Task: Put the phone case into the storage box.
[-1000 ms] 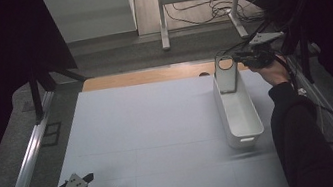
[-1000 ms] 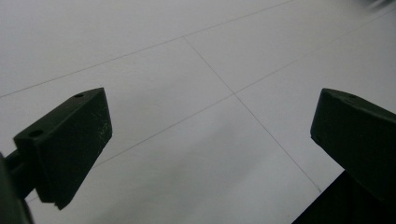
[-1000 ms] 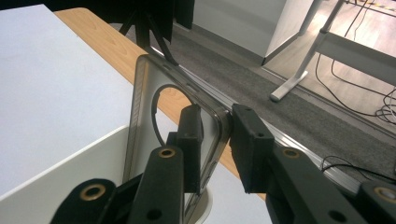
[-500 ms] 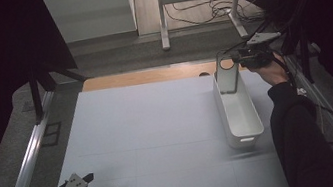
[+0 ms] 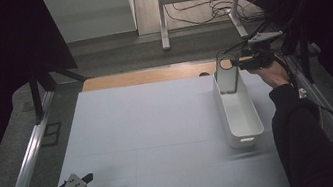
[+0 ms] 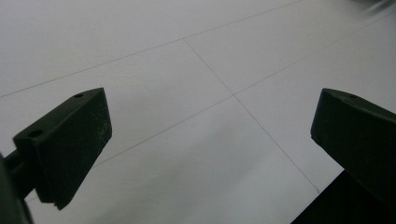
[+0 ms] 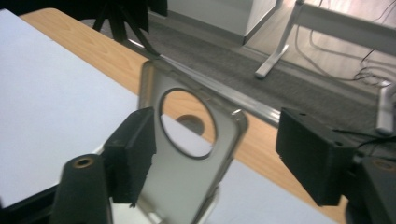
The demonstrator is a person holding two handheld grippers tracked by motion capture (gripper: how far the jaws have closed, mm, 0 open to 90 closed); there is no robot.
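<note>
A translucent grey phone case (image 5: 228, 78) with a round camera cutout stands upright at the far end of a long white bin (image 5: 245, 139). My right gripper (image 5: 236, 62) is open at the case's top. In the right gripper view the case (image 7: 187, 182) rises between the wide-apart jaws of that gripper (image 7: 219, 140) and rests against the left jaw, well apart from the right one. My left gripper (image 5: 100, 186) is open at the near left corner of the white sheet (image 5: 149, 126). Between its jaws (image 6: 210, 135) there is only bare sheet.
A wooden strip (image 5: 151, 75) with a round hole runs along the far edge of the sheet. A metal rail (image 5: 20, 172) borders the table's left side and another the right. Desk legs and cables stand on the floor beyond.
</note>
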